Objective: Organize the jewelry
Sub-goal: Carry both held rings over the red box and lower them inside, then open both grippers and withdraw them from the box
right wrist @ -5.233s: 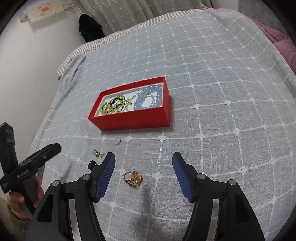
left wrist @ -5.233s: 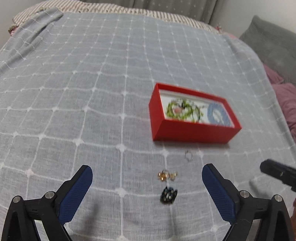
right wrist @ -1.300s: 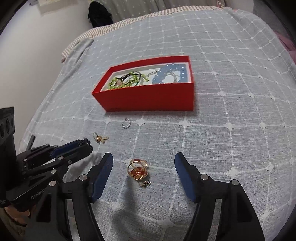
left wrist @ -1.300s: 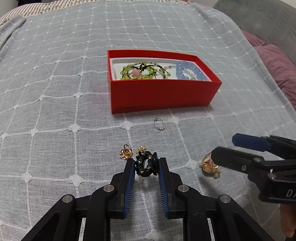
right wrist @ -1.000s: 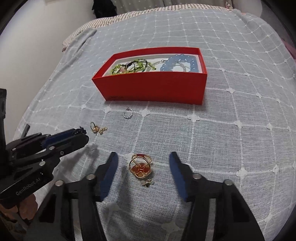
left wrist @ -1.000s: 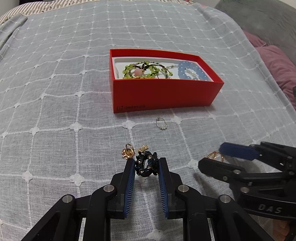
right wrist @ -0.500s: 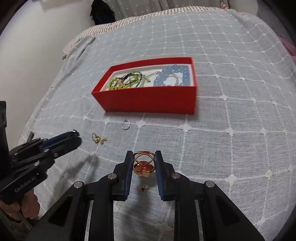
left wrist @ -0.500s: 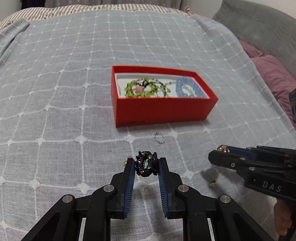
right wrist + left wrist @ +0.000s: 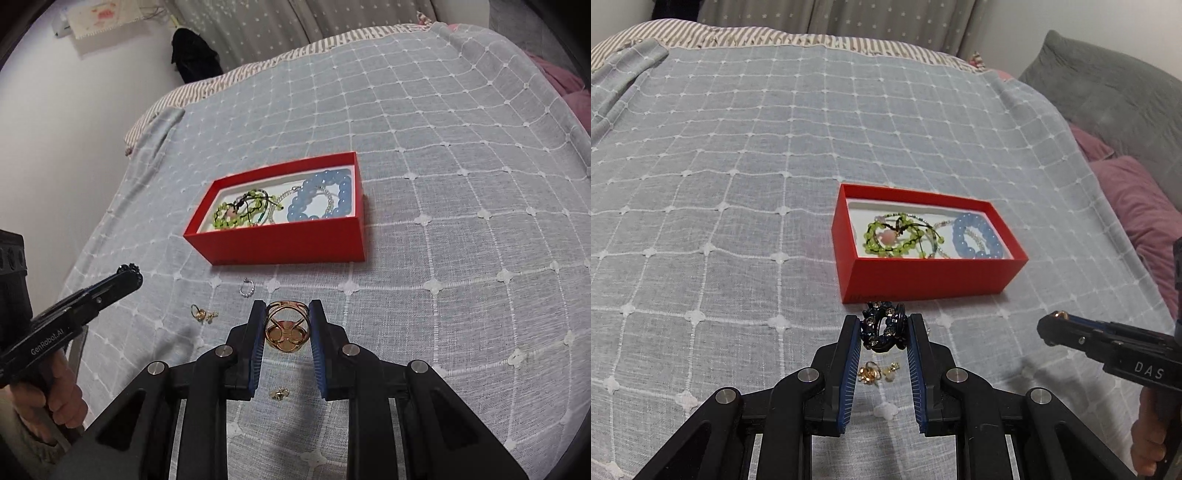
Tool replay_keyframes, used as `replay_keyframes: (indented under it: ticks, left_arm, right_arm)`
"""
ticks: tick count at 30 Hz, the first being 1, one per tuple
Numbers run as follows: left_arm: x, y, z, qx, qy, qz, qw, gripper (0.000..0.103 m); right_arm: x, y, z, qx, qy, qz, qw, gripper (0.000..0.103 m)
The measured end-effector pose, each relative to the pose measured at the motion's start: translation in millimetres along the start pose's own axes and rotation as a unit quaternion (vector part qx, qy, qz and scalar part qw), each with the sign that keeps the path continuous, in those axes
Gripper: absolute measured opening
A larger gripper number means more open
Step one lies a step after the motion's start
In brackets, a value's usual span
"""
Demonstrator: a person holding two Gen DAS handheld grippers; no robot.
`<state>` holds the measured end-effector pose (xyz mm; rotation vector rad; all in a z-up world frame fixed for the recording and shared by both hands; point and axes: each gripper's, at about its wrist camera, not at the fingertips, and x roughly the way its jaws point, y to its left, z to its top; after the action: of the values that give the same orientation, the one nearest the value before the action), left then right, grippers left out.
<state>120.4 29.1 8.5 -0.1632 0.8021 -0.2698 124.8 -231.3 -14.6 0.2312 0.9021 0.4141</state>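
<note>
My left gripper (image 9: 883, 325) is shut on a black jewelled ring (image 9: 882, 328) and holds it above the bedspread, just short of the red box (image 9: 923, 275). My right gripper (image 9: 285, 314) is shut on a gold ring (image 9: 286, 326), also lifted, in front of the same red box (image 9: 284, 240). The box holds a green bead bracelet (image 9: 890, 236), a blue bead bracelet (image 9: 977, 236) and thin chains. A gold earring (image 9: 877, 371) lies on the cloth under the left gripper. Each gripper shows from the side in the other's view, the right one (image 9: 1057, 322) and the left one (image 9: 128, 275).
On the grey checked bedspread (image 9: 461, 184) lie a small silver ring (image 9: 246, 287), a gold earring (image 9: 201, 314) and a tiny gold piece (image 9: 279, 393). Pink pillows (image 9: 1145, 206) and a grey cushion (image 9: 1108, 96) are at the right. A white wall (image 9: 55, 129) borders the bed's left side.
Both grippers have risen from the cloth with their rings and moved toward the red box. The right gripper shut on the gold ring within the last second; the tiny gold piece stayed behind.
</note>
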Motion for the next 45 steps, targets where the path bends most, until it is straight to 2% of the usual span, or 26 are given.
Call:
replay_keyframes:
  ticks: [13,21,25,31,40,42,45]
  left_arm:
    - [13,-11,22,0.023,-0.014,0.002,0.9996,0.019]
    - [44,-17,47,0.017,-0.01,-0.003,0.9998,0.019]
    - [60,-21,57,0.021,-0.011,-0.003,0.9997,0.019]
    - [81,-19,62,0.026,-0.006,-0.001,0.9997,0.02]
    - [74,-15,65,0.024,-0.024,-0.01,0.9994,0.02]
    - [71,-13,67,0.018,-0.028,-0.013,0.9994,0.023]
    - [72,-10,68,0.012,-0.026,-0.015,0.9995,0.033]
  right_arm:
    - [0,-5,18,0.009,-0.019,-0.005,1.0,0.024]
    - [7,-13,46,0.023,-0.037,-0.004,0.999,0.024]
    - [14,-8,63,0.01,-0.048,-0.01,0.999,0.024]
    - [35,-11,75,0.003,-0.042,-0.027,0.999,0.025]
    - [39,-19,76,0.024,-0.048,-0.028,0.998,0.025]
    - [36,-21,74,0.034,-0.048,-0.022,0.998,0.025]
    - [28,-22,69,0.046,-0.048,-0.016,0.998,0.026]
